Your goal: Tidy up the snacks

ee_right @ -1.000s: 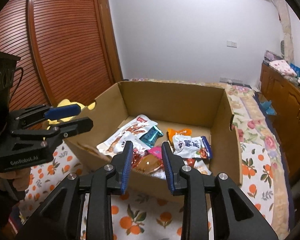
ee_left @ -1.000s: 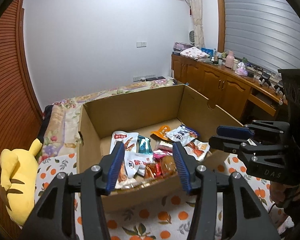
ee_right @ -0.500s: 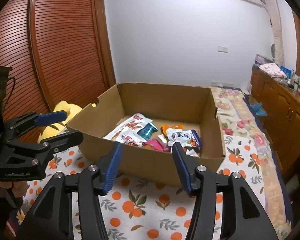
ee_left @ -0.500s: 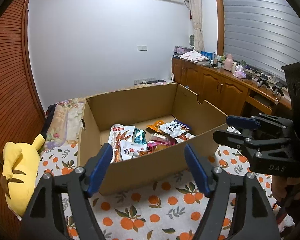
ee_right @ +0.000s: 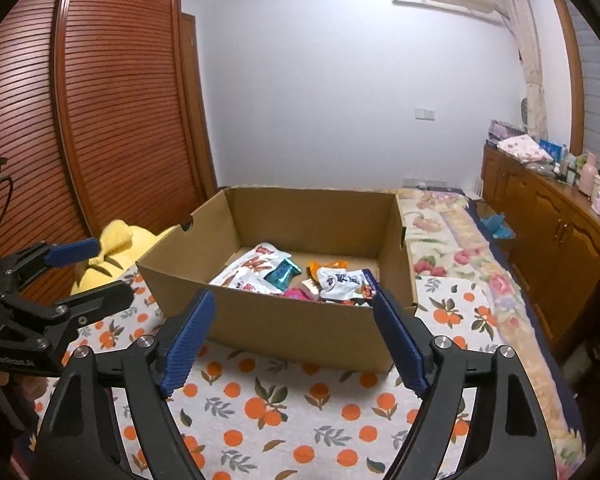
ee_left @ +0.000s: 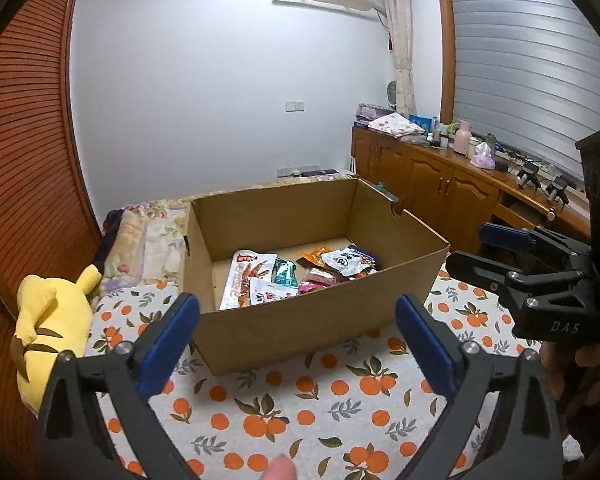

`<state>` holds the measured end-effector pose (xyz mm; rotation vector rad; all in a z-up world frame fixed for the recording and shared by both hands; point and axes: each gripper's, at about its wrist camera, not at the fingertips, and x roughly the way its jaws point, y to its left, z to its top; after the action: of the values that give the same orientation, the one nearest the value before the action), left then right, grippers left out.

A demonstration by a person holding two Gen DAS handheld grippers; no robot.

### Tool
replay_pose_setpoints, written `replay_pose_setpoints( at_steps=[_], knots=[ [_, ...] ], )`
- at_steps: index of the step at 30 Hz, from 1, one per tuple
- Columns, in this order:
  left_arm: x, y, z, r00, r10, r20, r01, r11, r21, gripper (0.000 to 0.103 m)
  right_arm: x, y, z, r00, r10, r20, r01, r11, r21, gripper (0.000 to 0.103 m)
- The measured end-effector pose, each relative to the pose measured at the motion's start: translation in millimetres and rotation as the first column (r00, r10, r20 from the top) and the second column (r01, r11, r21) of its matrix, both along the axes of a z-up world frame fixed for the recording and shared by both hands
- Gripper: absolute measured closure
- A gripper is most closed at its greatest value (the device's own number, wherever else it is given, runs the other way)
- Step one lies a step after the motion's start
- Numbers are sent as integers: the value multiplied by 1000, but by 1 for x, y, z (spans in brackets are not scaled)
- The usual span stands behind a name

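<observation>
An open cardboard box (ee_left: pixel 320 320) (ee_right: pixel 300 328) stands on an orange-print cloth. Several snack packets lie inside it: a white-and-red one (ee_left: pixel 248 276) (ee_right: pixel 260 264), a teal one (ee_left: pixel 284 274) (ee_right: pixel 282 272), an orange one (ee_left: pixel 316 254) and a white pouch (ee_left: pixel 348 258) (ee_right: pixel 340 280). My left gripper (ee_left: pixel 296 312) (ee_right: pixel 112 272) hovers before the box's front wall, its jaws opening wide with nothing between them. To its right, my right gripper (ee_right: pixel 294 304) (ee_left: pixel 468 246) also faces the front wall, jaws opening and empty.
A yellow plush toy (ee_left: pixel 48 320) (ee_right: pixel 116 240) lies left of the box. The orange-print cloth (ee_left: pixel 300 400) covers the bed in front. Wooden cabinets (ee_left: pixel 440 188) line the right wall and a slatted wardrobe (ee_right: pixel 100 120) the left. A floral quilt (ee_right: pixel 452 240) lies right of the box.
Both grippers have drawn back from over the box to in front of it, and both pairs of jaws have spread from nearly shut to wide. The packets stay in the box.
</observation>
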<state>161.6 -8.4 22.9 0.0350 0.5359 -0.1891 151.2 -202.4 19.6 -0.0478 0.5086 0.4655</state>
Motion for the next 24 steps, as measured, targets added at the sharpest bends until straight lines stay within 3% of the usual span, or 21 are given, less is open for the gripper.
replay_pose_setpoints(
  at_steps=[13,24],
  knots=[
    [-28,0,14,997,51,61,-51,999,-1,3,-18,4,14,998,-26,54,26,1000,0,16],
    [-60,-6,9,992,83,99,-84,996,11,0,-44,10,13,995,-50,84,50,999,1,14]
  ],
)
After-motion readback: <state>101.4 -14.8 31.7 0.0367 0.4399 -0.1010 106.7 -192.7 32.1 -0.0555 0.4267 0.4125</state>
